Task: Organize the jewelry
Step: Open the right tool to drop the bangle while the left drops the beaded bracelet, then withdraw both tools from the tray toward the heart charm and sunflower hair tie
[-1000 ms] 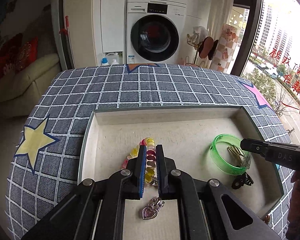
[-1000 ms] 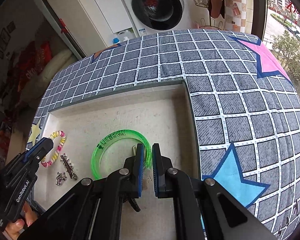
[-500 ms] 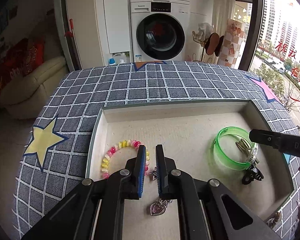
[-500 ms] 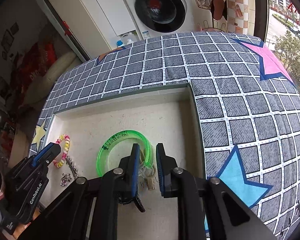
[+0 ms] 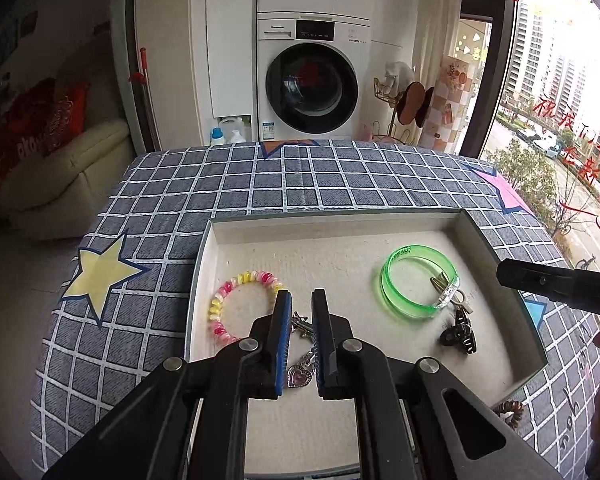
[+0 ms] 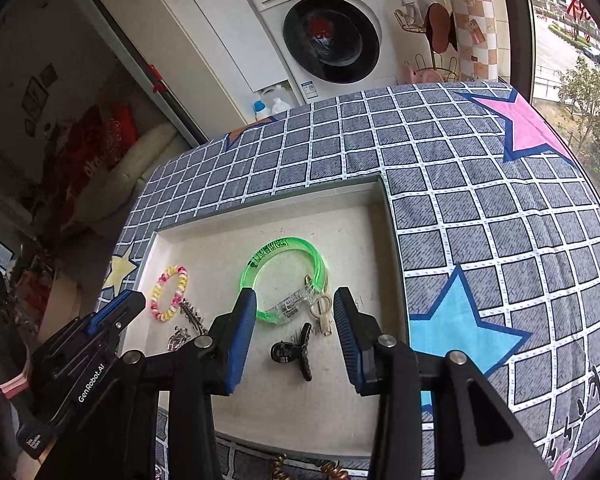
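I held my left tongs [image 5: 301, 304] low over the near-left part of the shallow beige felt-lined tray [image 5: 332, 224], pointed toward the far wall. Their blades stood nearly parallel with only a narrow slot between them, gripping nothing. Through that slot the silver spiked hair clip [image 5: 300, 322] and the silver chain with its pink heart pendant [image 5: 299, 376] were visible on the tray floor, beneath the blades rather than between them. The pink-and-yellow spiral bead bracelet [image 5: 236, 304] lay just beside the left blade, apart from it.

I held my right tongs [image 6: 295, 310] above the near-right part of the tray, tilted downward, with the blades spread wide and empty. The translucent green plastic bangle [image 6: 284, 276] lay just beyond the tips, its clear clasp section between the two blades in that view. The small cream-coloured clasp [image 6: 322, 312] lay against the bangle, near the right blade. The black claw hair clip [image 6: 294, 350] lay nearer me, in the gap between the blades.

The tray rested on the counter, which was covered by a grey checked cloth with coloured stars [image 6: 480, 208].
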`<state>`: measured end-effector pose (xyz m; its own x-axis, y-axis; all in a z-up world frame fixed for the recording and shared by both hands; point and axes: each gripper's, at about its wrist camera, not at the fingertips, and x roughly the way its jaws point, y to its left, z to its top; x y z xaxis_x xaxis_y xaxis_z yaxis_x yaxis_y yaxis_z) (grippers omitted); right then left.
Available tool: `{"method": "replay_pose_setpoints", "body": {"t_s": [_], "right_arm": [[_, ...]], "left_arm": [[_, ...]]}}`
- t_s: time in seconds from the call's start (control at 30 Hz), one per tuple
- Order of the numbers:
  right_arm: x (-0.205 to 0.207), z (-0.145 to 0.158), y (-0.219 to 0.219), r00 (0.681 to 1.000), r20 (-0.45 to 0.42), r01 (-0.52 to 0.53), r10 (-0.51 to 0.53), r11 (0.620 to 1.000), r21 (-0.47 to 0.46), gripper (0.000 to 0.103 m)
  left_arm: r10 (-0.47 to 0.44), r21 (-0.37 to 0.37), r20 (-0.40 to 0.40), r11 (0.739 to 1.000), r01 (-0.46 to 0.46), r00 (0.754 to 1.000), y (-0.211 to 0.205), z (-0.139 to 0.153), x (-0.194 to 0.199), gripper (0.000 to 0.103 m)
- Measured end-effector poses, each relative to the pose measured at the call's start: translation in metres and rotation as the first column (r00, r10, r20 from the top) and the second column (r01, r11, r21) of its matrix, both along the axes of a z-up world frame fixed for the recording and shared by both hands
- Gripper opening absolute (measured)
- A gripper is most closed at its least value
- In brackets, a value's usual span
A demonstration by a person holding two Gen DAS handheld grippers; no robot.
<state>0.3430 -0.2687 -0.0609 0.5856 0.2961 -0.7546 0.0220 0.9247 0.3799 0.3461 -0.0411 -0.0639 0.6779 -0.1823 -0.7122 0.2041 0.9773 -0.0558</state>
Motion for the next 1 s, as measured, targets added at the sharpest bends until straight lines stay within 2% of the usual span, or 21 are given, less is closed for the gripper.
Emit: {"method": "replay_pose_setpoints", "body": {"t_s": [0.1,0.13,0.17,0.2,0.27,0.33,0.4,0.57,0.77,0.83,1.0], "right_arm": [[-0.013,0.003,0.003,1.0,0.011,-0.006,0.006,1.0,0.011,0.054],[-0.018,0.004,0.003,1.0,0.016,-0.008,0.008,1.0,0.012,0.056],[-0.023,0.005,0.003,1.0,0.019,-0.011,0.011,1.0,0.012,0.058],[-0.027,0.005,0.004,1.0,0.021,-0.015,0.015,1.0,0.012,0.061],[-0.036,0.006,0.005,0.999,0.026,-0.024,0.024,1.0,0.006,0.066],[-0.045,0.008,0.007,0.999,0.034,-0.032,0.032,0.999,-0.002,0.069],[-0.053,0.009,0.009,0.998,0.039,-0.04,0.041,0.999,-0.011,0.077],[-0.077,0.016,0.012,0.997,0.063,-0.05,0.052,0.998,-0.037,0.086],[-0.102,0.025,0.016,0.993,0.096,-0.062,0.069,0.995,-0.075,0.088],[-0.11,0.029,0.016,0.992,0.107,-0.061,0.069,0.995,-0.073,0.102],[-0.127,0.037,0.015,0.989,0.135,-0.054,0.064,0.996,-0.072,0.103]], "left_arm": [[-0.002,-0.005,0.009,1.0,0.002,1.0,0.002,0.006,-0.01,0.023],[-0.002,-0.008,0.011,1.0,0.003,1.0,0.003,0.007,-0.014,0.034],[0.003,-0.009,0.01,1.0,-0.003,1.0,0.004,0.01,-0.017,0.092],[0.03,-0.008,0.029,1.0,-0.03,0.999,0.007,0.012,-0.022,0.103],[0.039,-0.017,0.058,0.999,-0.038,0.998,0.009,0.016,-0.031,0.103],[0.034,-0.03,0.04,0.999,-0.033,0.999,0.011,0.017,-0.036,0.103],[0.04,-0.025,0.041,0.999,-0.039,0.998,0.013,0.018,-0.044,0.103],[0.053,-0.005,0.055,0.999,-0.053,0.997,0.016,0.023,-0.068,0.103],[0.058,-0.012,0.063,0.998,-0.058,0.996,0.02,0.033,-0.093,0.103],[0.056,-0.017,0.063,0.998,-0.055,0.996,0.021,0.035,-0.1,0.103],[0.061,-0.017,0.075,0.998,-0.06,0.995,0.025,0.041,-0.116,0.103]]}}
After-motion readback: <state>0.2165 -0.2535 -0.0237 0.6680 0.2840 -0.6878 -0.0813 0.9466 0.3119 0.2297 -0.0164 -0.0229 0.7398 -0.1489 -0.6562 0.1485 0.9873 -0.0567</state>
